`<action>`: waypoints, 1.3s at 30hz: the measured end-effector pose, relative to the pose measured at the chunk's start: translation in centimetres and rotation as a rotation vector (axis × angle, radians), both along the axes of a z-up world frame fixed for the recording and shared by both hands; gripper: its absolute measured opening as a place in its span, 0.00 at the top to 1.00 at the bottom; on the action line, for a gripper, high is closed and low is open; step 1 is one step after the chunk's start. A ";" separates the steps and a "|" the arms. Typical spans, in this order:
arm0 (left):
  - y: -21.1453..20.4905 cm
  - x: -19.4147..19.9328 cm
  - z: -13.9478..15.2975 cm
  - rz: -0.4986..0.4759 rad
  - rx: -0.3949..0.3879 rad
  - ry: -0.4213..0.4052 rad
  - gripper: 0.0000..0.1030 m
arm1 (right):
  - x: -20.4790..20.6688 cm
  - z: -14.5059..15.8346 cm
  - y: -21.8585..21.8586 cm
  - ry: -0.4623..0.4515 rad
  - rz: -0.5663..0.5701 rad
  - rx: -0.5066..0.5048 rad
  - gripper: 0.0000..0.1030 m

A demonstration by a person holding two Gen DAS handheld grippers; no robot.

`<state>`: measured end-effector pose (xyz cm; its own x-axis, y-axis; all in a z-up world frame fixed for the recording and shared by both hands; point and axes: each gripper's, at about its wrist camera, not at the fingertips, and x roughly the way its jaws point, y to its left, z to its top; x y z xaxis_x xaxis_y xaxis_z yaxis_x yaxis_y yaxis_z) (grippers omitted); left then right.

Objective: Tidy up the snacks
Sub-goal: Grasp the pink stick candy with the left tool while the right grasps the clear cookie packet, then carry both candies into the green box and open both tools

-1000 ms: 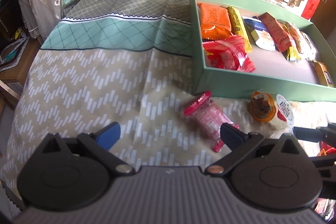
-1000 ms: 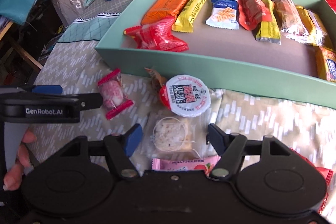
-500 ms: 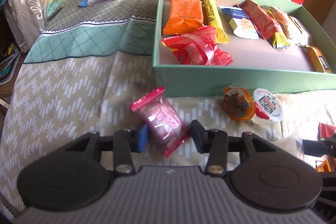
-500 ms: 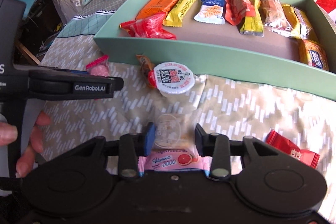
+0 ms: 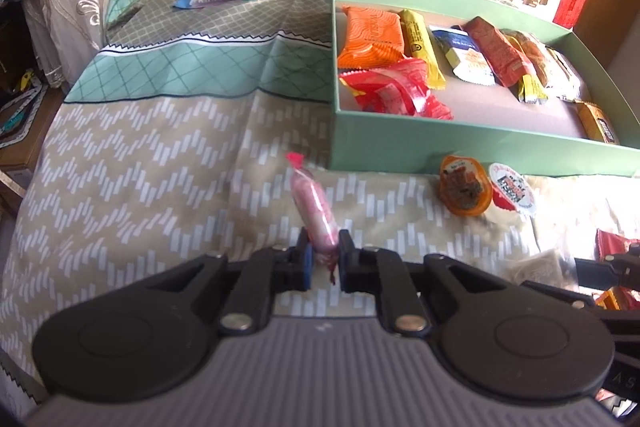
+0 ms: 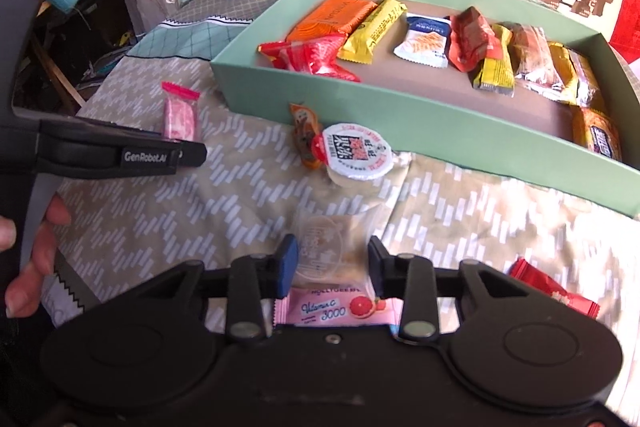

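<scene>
A: Left wrist view: the left gripper (image 5: pixel 323 254) is clamped on the pink twist-wrapped candy (image 5: pixel 313 211), which sticks out ahead of it over the patterned cloth (image 5: pixel 140 187). The green cardboard box (image 5: pixel 440 147) wall stands ahead to the right; open cloth lies to the left.

B: Right wrist view: the right gripper (image 6: pixel 333 267) jaws are closing around a clear-wrapped round biscuit (image 6: pixel 320 247). Only here shows a pink vitamin sachet (image 6: pixel 332 309) just behind the fingers.
</scene>
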<state>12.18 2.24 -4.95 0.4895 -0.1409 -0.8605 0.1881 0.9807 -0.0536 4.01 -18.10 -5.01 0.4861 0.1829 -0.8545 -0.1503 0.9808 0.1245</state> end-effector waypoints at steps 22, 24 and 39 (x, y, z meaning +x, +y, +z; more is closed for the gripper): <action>-2.5 -1.1 5.5 -0.160 -0.130 -0.057 0.89 | 0.4 5.3 -5.5 -0.080 -0.121 0.145 0.83; -3.1 -0.7 6.1 -0.174 -0.148 -0.061 0.89 | 0.8 6.3 -6.2 -0.104 -0.137 0.149 0.83; -10.9 8.1 5.6 -0.291 -0.113 -0.091 0.89 | 11.3 5.5 -10.7 -0.132 -0.235 0.165 0.84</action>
<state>20.30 -8.62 0.61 0.4887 -0.3783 -0.7861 0.4691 0.8737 -0.1288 15.30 -28.79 0.48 0.6360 0.1835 -0.7495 0.0530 0.9586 0.2797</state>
